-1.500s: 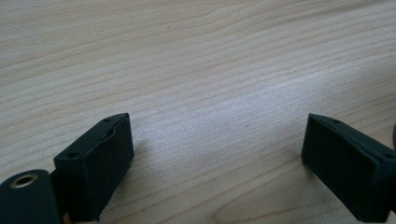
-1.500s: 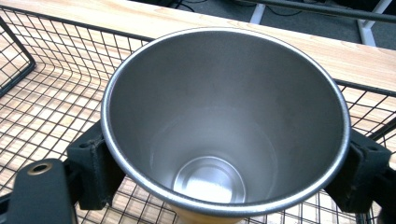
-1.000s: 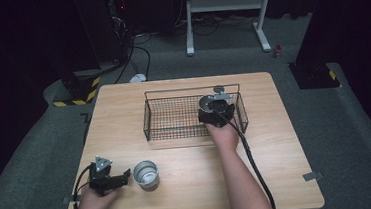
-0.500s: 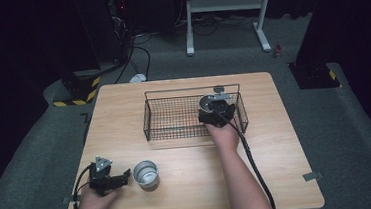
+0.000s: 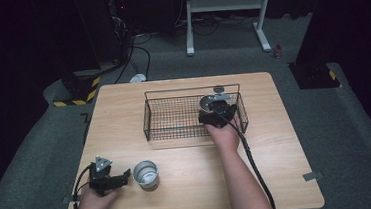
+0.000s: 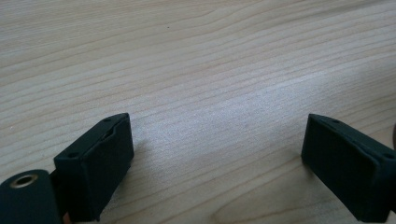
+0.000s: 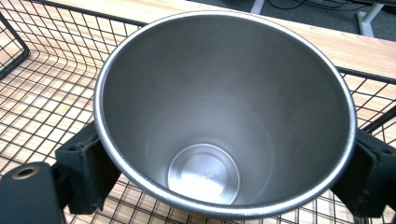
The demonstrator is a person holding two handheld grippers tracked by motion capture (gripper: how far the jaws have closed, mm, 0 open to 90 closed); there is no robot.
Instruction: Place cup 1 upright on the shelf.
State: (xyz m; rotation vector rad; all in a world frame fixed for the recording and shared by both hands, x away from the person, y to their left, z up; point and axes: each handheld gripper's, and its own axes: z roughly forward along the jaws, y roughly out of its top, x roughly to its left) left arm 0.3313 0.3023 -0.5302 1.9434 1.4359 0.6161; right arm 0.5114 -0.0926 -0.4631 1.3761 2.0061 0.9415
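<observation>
Two steel cups | one clamped between my right gripper pads, over basket: light, rigid, slick; grip below rim | left gripper agape, empty.

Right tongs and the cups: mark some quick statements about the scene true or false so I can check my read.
1. The right tongs grip a steel cup over the wire basket. True.
2. The held cup is full of water. False: it is empty, its bottom bare.
3. The left tongs are open with only the table between the jaws. True.
4. The second cup sits inside the basket. False: it stands on the table beside the left tongs.
5. The basket is solid plastic. False: it is black wire mesh.
</observation>
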